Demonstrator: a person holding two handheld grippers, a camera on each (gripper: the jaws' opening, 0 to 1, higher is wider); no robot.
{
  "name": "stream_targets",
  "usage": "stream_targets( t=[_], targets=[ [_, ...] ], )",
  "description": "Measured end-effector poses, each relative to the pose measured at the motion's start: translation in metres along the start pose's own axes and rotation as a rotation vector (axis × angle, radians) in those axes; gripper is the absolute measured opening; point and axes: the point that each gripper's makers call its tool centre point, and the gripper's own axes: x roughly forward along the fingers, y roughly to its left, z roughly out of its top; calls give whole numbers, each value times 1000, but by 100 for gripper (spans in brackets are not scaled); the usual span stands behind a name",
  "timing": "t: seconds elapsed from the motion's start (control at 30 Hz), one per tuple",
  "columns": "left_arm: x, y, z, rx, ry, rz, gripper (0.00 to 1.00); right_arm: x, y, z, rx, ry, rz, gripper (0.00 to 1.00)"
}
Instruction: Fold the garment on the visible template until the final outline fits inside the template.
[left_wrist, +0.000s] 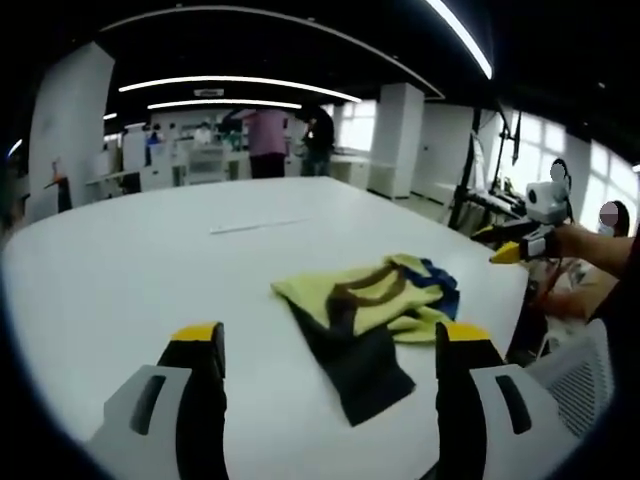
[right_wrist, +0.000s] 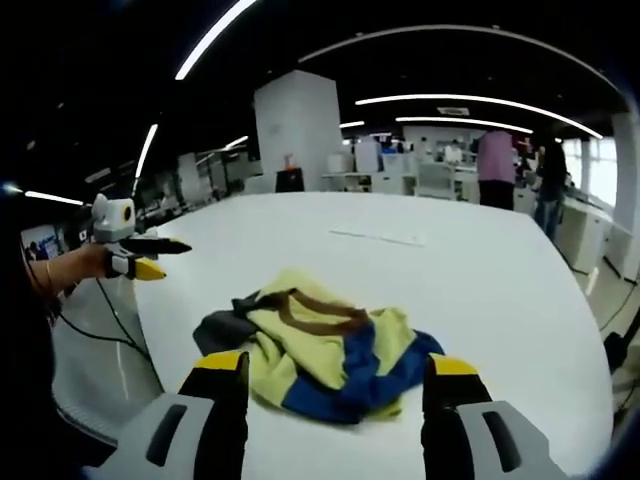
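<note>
Left gripper view showed our left gripper (left_wrist: 328, 350) low over the white table (left_wrist: 140, 260), its two yellow-tipped jaws spread wide with nothing between them. Just beyond the jaws, slightly right of centre, lay the garment (left_wrist: 370, 320), a crumpled heap of yellow, dark grey, brown and blue cloth resting flat on the tabletop near its right edge. Farther off on the table we saw a thin pale strip (left_wrist: 255, 227), well apart from the cloth. At the far right our right gripper (left_wrist: 505, 250) reached in past the table edge, held in a hand; we could not tell from there how its jaws stood. People (left_wrist: 268, 140) stood among desks in the far background.

Right gripper view had our left gripper (right_wrist: 150, 262) at the far left, held in a hand beside the table edge with a cable hanging below it. In the centre the garment (right_wrist: 320, 355) sat bunched on the table (right_wrist: 480, 280), its brown-trimmed yellow part uppermost and blue folds toward the right. Our right gripper (right_wrist: 337, 385) hovered at the near side of it, jaws parted and gripping nothing. We saw no bin, box or tray holding anything.
</note>
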Motion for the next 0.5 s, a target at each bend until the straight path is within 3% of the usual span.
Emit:
stream_targets(
  t=[0.37, 0.5],
  targets=[
    [23, 2, 4, 22, 5, -37, 66, 23, -26, -7, 57, 29, -48, 36],
    [35, 1, -1, 15, 16, -59, 59, 35, -27, -8, 42, 47, -31, 32]
  ],
)
